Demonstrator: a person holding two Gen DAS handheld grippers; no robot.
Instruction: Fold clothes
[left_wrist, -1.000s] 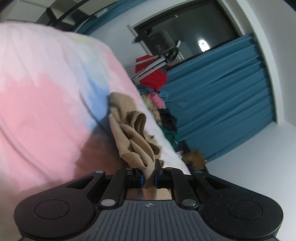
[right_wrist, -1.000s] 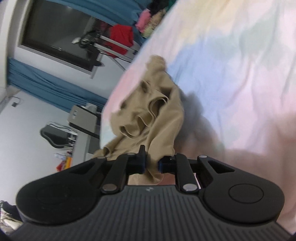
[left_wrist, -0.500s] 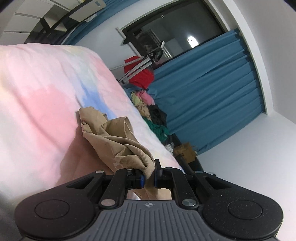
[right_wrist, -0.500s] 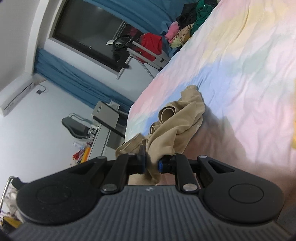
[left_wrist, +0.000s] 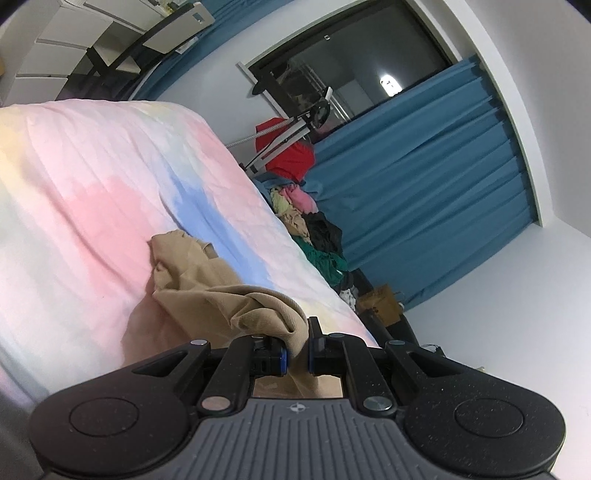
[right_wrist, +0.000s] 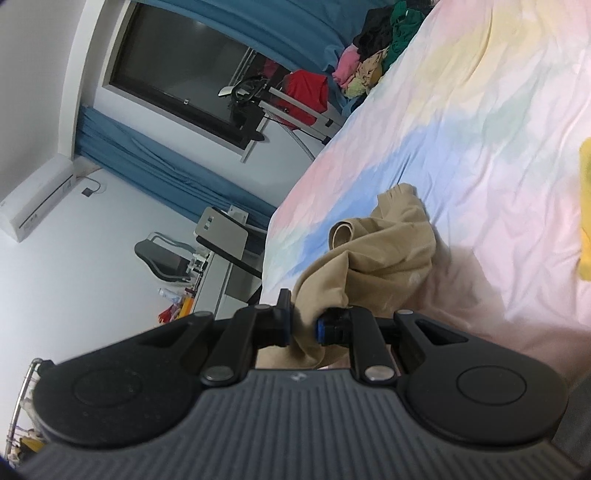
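Note:
A tan garment (left_wrist: 207, 295) lies crumpled on the pastel bedsheet (left_wrist: 92, 206) and is held up at two points. My left gripper (left_wrist: 296, 356) is shut on a bunched edge of it. My right gripper (right_wrist: 303, 326) is shut on another edge of the same tan garment (right_wrist: 388, 254). The rest of the cloth trails down onto the bedsheet (right_wrist: 498, 122) in loose folds, with one rolled cuff showing.
A pile of mixed clothes (left_wrist: 314, 236) lies at the bed's far edge, also in the right wrist view (right_wrist: 373, 55). A red item hangs on a rack (left_wrist: 288, 155). A yellow cloth (right_wrist: 585, 210) sits at the right. Blue curtains, a desk and a chair stand beyond.
Both grippers have drawn back and up from the bed with the garment still pinched. The cloth has stretched out longer and more of the sheet shows.

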